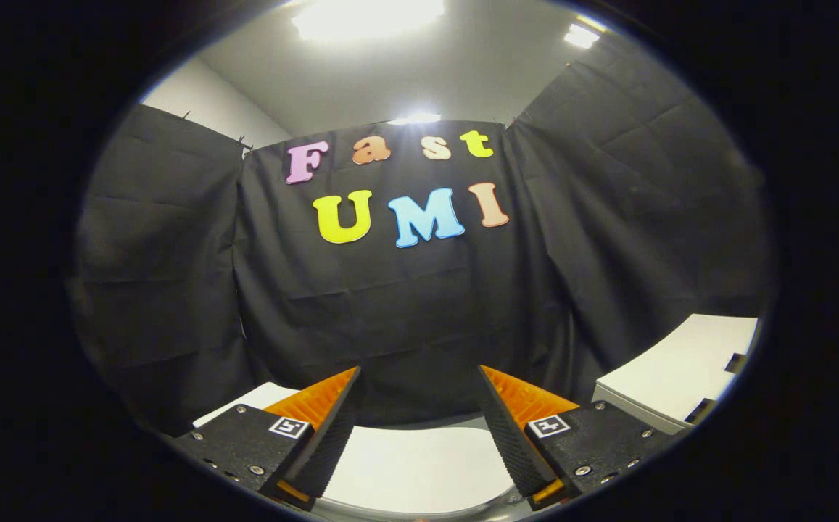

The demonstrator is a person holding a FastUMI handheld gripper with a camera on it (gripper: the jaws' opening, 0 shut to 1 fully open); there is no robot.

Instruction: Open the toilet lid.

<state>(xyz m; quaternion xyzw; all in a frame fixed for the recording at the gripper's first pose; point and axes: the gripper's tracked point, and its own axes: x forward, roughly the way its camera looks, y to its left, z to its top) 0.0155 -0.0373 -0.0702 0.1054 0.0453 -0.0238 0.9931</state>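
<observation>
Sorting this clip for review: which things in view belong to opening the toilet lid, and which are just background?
Belongs to the job:
- white toilet lid, lying flat below and between the fingers
- gripper, fingers spread apart, holding nothing

Just there:
- white tabletop, off to the right beyond the fingers
- black cloth wall behind
- ceiling lights

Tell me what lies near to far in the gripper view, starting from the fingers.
Open gripper with nothing between its fingers, then the white toilet lid below and just ahead of them, then the black cloth wall, then the ceiling light.
</observation>
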